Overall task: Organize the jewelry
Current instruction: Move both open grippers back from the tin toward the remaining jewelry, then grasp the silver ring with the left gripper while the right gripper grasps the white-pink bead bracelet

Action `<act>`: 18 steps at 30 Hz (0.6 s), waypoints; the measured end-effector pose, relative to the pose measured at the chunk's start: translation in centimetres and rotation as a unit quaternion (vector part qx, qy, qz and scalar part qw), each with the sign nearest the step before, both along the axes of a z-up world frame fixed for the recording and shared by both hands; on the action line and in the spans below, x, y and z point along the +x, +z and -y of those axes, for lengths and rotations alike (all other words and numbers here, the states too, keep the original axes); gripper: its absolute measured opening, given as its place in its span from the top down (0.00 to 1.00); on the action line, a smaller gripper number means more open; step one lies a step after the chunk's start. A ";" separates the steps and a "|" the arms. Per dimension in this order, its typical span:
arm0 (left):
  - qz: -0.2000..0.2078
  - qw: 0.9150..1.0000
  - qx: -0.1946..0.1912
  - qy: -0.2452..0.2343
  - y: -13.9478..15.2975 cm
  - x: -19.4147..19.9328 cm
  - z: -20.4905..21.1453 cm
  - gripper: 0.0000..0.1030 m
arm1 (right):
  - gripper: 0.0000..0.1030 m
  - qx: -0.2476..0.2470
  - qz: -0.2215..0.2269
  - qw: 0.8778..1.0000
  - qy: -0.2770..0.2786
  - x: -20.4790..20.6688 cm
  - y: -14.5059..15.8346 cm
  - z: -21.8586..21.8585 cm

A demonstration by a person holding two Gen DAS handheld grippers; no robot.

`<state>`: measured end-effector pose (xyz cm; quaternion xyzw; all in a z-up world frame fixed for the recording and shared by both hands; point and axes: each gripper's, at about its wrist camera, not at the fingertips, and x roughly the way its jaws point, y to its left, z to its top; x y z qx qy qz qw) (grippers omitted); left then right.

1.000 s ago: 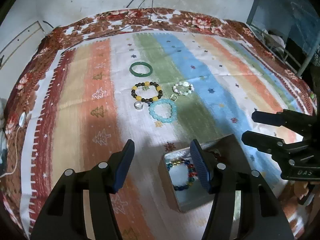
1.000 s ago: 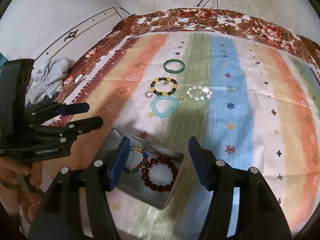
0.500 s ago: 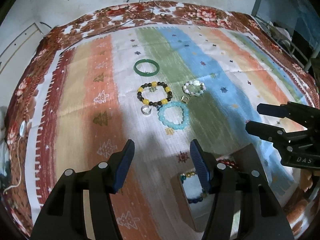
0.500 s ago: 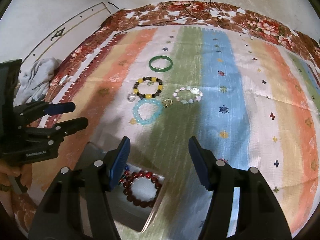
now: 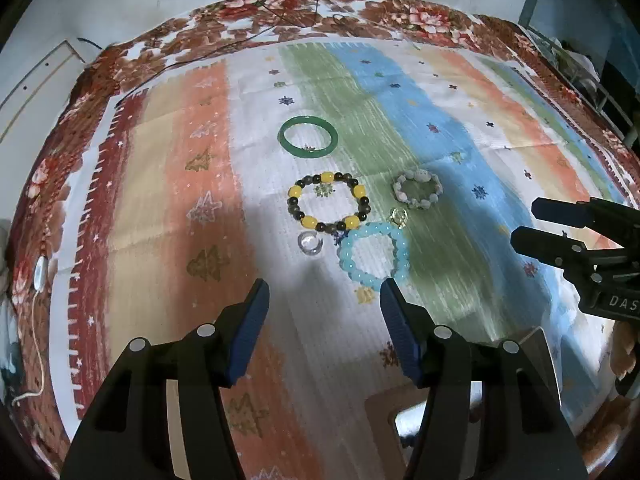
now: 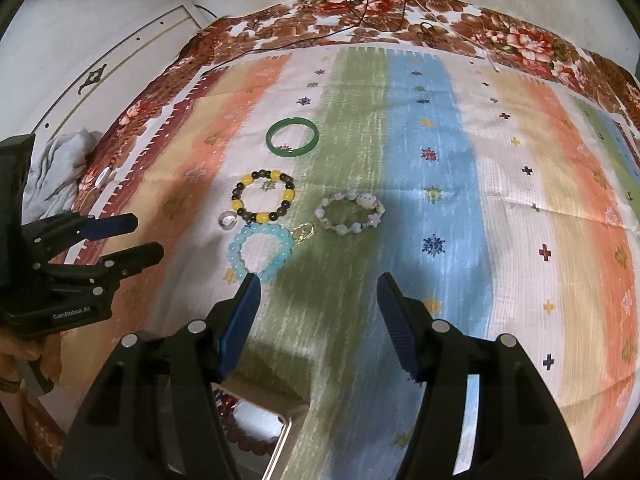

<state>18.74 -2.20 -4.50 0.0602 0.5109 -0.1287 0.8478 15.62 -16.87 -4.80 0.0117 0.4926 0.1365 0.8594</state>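
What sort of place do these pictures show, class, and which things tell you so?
Probably a bedroom at home: a striped cloth lies over a floral bedspread against a plain wall, with bracelets laid out on it.

1. Left tool (image 5: pixel 324 300): black plastic frame, blue ribbed finger pads (image 5: pixel 246 330), silver round screw heads; white lettering "GenRobot.AI" on its side in the right wrist view
2. Right tool (image 6: pixel 318 294): same build; white letters "DAS" visible
3. Bare skin at both hands
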 end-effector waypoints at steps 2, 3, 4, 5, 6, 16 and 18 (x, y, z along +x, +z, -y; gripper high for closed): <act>-0.001 1.000 0.004 -0.001 -0.3 0.6 0.2 0.44 | 0.41 0.001 0.000 1.000 -0.004 0.6 -0.1 0.2; -0.002 1.000 0.005 -0.001 -0.4 0.8 0.3 0.44 | 0.41 0.001 0.000 1.000 -0.005 0.8 -0.1 0.2; -0.004 1.000 0.008 0.000 -0.6 1.2 0.3 0.44 | 0.41 0.000 -0.001 1.000 -0.007 1.2 -0.2 0.3; -0.005 1.000 0.010 0.001 -0.8 1.5 0.2 0.44 | 0.41 0.000 -0.002 1.000 -0.009 1.4 -0.3 0.4; -0.007 1.000 0.012 0.002 -1.0 1.8 0.2 0.44 | 0.41 0.001 -0.004 1.000 -0.011 1.7 -0.5 0.6; -0.033 0.999 0.002 0.020 -2.7 4.4 -0.4 0.44 | 0.41 0.006 -0.025 0.999 -0.025 3.9 -1.8 1.4; -0.038 0.999 0.002 0.022 -3.1 4.8 -0.2 0.44 | 0.41 0.004 -0.026 0.999 -0.024 4.2 -2.1 1.3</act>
